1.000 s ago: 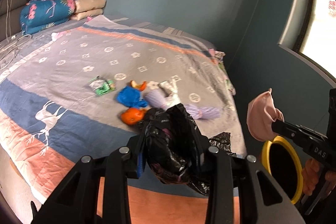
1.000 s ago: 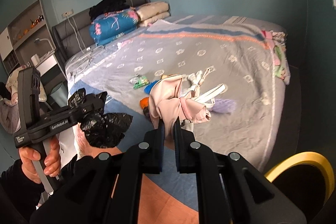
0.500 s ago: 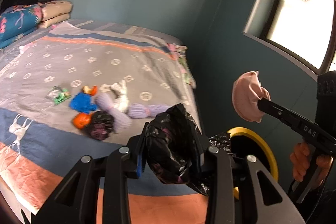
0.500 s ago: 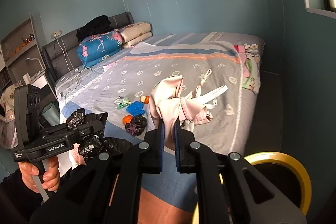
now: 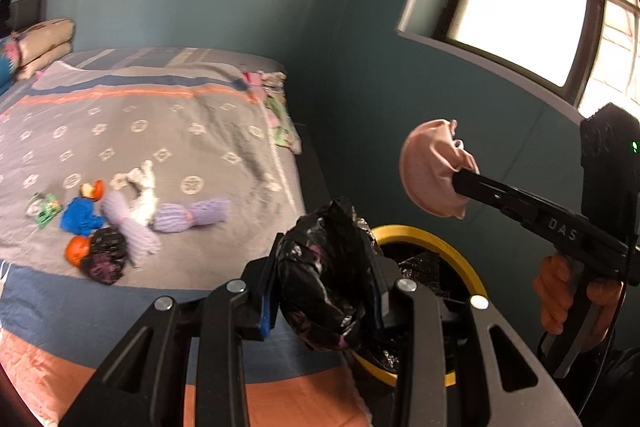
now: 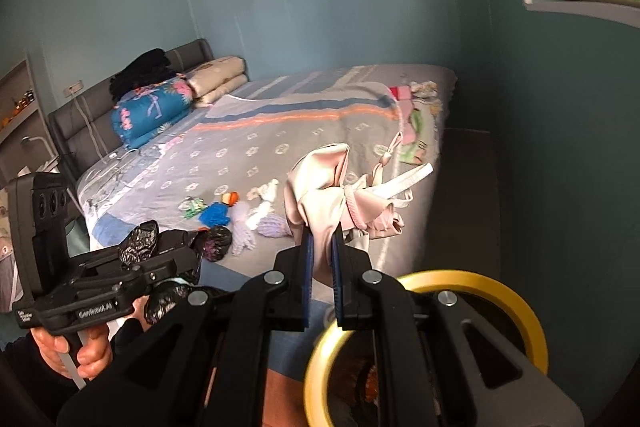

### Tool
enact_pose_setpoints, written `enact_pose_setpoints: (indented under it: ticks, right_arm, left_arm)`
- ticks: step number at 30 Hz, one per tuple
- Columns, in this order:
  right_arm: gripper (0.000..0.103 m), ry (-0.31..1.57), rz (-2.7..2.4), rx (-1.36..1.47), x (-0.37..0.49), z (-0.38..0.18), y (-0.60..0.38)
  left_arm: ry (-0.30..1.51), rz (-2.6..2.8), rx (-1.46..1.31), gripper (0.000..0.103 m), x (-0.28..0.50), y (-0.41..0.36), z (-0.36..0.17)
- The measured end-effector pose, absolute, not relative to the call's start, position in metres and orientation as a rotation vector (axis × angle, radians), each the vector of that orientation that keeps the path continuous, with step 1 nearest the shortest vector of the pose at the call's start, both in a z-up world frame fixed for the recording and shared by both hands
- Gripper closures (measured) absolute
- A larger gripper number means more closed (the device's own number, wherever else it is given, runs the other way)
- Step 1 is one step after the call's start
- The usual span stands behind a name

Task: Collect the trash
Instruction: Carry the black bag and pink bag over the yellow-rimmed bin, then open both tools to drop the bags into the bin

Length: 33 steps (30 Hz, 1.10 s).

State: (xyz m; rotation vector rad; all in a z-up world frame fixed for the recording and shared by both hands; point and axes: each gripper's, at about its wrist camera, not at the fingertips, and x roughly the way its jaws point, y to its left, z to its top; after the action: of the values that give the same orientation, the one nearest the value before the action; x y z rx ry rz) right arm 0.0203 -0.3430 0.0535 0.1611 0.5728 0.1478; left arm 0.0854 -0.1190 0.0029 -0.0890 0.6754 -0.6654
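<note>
Both hands are carrying loads toward the yellow-rimmed bin (image 5: 436, 243), which is standing on the floor just beside the foot corner of the bed (image 5: 224, 131). The left gripper (image 5: 326, 297) is pinching a crumpled black plastic bag (image 5: 326, 279), its fingers clamped partway together on the wad, and it is hanging close over the near edge of the bin's rim, probably so that the wad can drop straight in. The right gripper (image 6: 322, 267) is squeezing a bunch of pale pink fabric (image 6: 320, 187), its fingers pressed almost together on the cloth, with white straps dangling off to the side; it is holding the bundle above the bin and nearer the wall, seemingly waiting for its turn over the opening. The bin itself is showing a dark liner inside its rim, and what else is lying in it I cannot tell. More trash is waiting on the bed, well away from the bin toward the pillows: a blue scrap (image 5: 82, 217), an orange piece (image 5: 77, 250), a green wrapper (image 5: 44, 206), a small black bag (image 5: 105, 259) and some lilac knit pieces (image 5: 188, 215).
</note>
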Motion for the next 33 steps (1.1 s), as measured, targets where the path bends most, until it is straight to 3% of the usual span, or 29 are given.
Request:
enact_pose_setpoints:
  ticks: [25, 33]
  right_arm:
    - [0.094, 0.741, 0.039, 0.323, 0.025, -0.011, -0.426]
    - [0.091, 0.768, 0.033, 0.375, 0.027, -0.024, -0.438]
  left_arm:
    - [0.855, -0.797, 0.102, 0.07, 0.076, -0.232, -0.057]
    - [0.897, -0.802, 0.112, 0.065, 0.079, -0.239, -0.068]
